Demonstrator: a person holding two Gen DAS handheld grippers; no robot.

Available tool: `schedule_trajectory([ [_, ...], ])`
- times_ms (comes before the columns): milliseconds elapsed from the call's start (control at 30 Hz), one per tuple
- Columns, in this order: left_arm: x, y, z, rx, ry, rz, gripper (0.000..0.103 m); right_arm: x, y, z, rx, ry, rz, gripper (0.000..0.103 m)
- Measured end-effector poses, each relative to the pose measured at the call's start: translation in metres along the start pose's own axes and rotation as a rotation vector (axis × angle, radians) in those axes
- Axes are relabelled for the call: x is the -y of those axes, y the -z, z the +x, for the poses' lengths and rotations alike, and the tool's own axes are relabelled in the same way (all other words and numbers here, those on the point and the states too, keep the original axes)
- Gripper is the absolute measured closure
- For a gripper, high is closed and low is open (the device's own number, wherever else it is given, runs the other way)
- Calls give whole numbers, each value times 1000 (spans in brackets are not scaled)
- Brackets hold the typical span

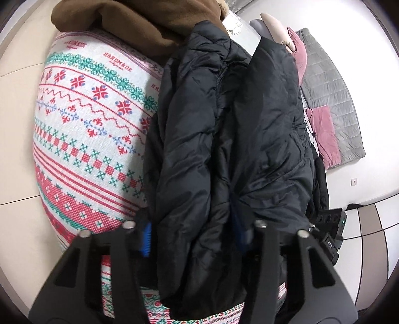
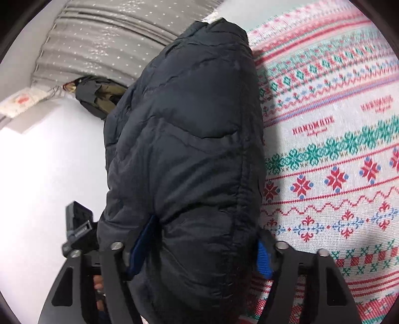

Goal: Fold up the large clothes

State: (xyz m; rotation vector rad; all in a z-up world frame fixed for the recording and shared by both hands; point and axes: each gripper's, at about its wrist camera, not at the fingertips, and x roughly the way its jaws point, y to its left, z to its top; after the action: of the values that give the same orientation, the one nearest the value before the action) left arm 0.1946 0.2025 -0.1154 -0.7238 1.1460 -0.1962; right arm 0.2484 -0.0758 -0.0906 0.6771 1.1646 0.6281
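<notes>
The near end of the black puffer jacket [image 1: 224, 139] is cut off by the lower edge of both views, and much of the patterned cloth [image 1: 82, 129] beneath it is hidden. In the left wrist view the left gripper [image 1: 194, 239] is seen with the jacket's bunched end pressed between its blue pads [image 1: 147, 239], one of which is half buried in fabric; the jacket is grasped. In the right wrist view the right gripper [image 2: 202, 246] is likewise clamped on a thick padded fold, the quilted shell bulging over both fingers. The jacket is laid lengthwise along one edge of the cloth-covered surface. Its shell is smooth, slightly shiny and stitched in puffy panels. A brown fleecy garment [image 1: 139, 22] is heaped at the far end.
</notes>
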Motion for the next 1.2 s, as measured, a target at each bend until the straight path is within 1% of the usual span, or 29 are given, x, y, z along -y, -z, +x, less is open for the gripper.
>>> schedule_trajectory([
  [67, 3, 0, -2, 18, 9, -18, 68, -8, 0, -2, 13, 27, -40, 53],
  [167, 9, -1, -6, 51, -13, 4, 78, -24, 0, -6, 38, 67, -104, 66],
  [267, 22, 2, -9, 90, -37, 27, 84, -36, -2, -7, 59, 96, -142, 73],
  [367, 37, 2, -13, 132, -68, 65, 86, -49, -2, -11, 85, 139, -207, 78],
  [433, 50, 2, -19, 170, -65, 89, 87, -60, -2, -15, 104, 164, -259, 80],
  [567, 68, -3, -32, 236, 27, 109, 87, -79, -6, -33, 161, 186, -333, 82],
  [633, 79, -5, -37, 259, 66, 126, 87, -84, -10, -48, 192, 193, -363, 82],
  [700, 92, -8, -35, 268, 91, 142, 87, -89, -13, -63, 220, 206, -388, 83],
  [767, 116, -9, -27, 272, 131, 165, 87, -92, -14, -83, 252, 232, -416, 83],
  [867, 144, -7, -20, 271, 190, 204, 87, -89, -14, -120, 306, 261, -449, 83],
  [900, 159, -3, -15, 271, 212, 229, 87, -87, -14, -134, 326, 269, -456, 83],
  [1033, 197, 11, 4, 258, 239, 305, 87, -70, -9, -184, 384, 297, -477, 83],
  [1133, 212, 25, 23, 229, 211, 352, 87, -45, -4, -206, 401, 300, -465, 83],
  [1200, 216, 37, 41, 195, 178, 371, 87, -24, -5, -210, 385, 291, -441, 83],
])
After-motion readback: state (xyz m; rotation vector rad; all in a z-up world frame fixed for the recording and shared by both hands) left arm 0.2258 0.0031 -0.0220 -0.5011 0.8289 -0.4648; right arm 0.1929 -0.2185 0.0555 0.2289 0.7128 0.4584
